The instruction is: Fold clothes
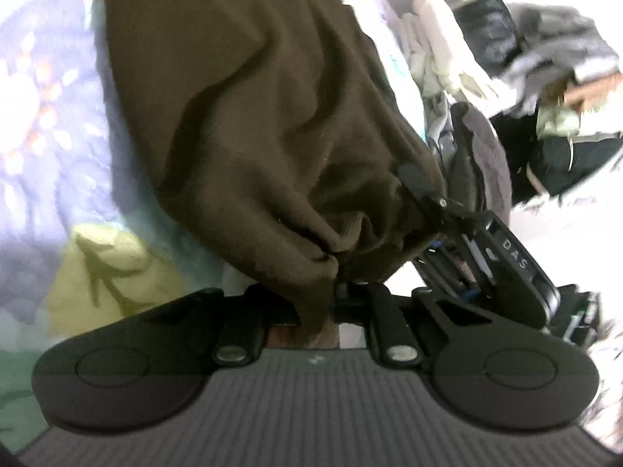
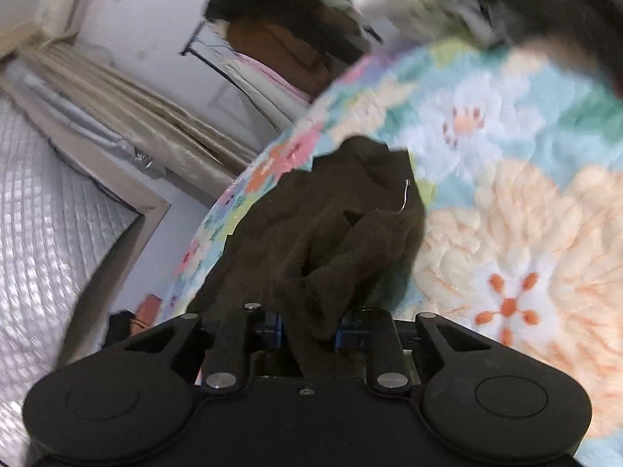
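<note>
A dark brown garment (image 1: 253,116) hangs bunched over a floral bedspread (image 1: 46,116). In the left wrist view my left gripper (image 1: 317,307) is shut on a lower fold of it, the cloth pinched between the jaws and hiding the fingertips. My right gripper (image 1: 418,183) shows at the right edge of the same cloth, clamped on a gathered corner. In the right wrist view the brown garment (image 2: 342,225) rises crumpled out of my right gripper (image 2: 311,327), which is shut on it, above the floral bedspread (image 2: 506,194).
A heap of grey, white and black clothes (image 1: 545,58) lies at the back right. The right wrist view shows the bed's edge, a beige curtain (image 2: 117,116), clothes hanging on a rack (image 2: 280,50) and a silver quilted mat (image 2: 46,202) on the floor.
</note>
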Demonstrator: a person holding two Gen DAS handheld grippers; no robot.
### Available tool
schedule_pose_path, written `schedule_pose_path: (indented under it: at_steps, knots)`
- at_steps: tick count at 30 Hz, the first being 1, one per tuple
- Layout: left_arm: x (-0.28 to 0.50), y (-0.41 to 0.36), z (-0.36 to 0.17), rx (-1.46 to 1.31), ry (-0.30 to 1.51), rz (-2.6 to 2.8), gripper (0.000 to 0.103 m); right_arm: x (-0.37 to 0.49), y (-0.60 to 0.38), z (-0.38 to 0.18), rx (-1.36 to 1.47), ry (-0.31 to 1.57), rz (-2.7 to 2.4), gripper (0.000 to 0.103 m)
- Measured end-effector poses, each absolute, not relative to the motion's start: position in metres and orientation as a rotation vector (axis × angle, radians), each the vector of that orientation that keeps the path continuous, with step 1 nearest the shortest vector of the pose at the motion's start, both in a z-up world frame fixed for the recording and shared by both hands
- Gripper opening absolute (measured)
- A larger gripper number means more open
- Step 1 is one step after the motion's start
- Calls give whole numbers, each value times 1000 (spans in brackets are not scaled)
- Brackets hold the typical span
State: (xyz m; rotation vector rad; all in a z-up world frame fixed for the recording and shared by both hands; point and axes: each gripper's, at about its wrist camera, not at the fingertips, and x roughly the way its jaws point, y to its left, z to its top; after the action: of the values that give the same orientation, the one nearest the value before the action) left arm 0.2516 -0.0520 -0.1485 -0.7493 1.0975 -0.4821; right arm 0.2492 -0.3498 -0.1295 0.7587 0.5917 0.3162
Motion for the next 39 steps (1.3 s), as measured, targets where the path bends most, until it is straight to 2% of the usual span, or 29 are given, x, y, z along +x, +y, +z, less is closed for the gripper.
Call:
schedule_pose_path:
  at_steps: [12, 20, 25, 29, 33, 39]
  knots:
    - [187, -25, -108, -713, 1081, -603, 9, 150, -347, -105, 826, 516, 271, 23]
    - [132, -29, -115, -694, 1165, -636, 9, 88, -353, -99, 791, 586, 194, 23]
    - [155, -34, -108, -680, 1154, -619, 9, 112, -336, -86, 651, 565, 182, 24]
    - [185, -29, -96, -718, 1124, -607, 10, 163, -328, -68, 615, 568, 223, 25]
    - [235, -9, -91, -783, 1101, -586, 10, 232, -309, -47, 543, 640, 278, 26]
    - [321, 27, -95, -839, 1131, -523, 10, 340, -280, -48, 612, 804, 274, 26]
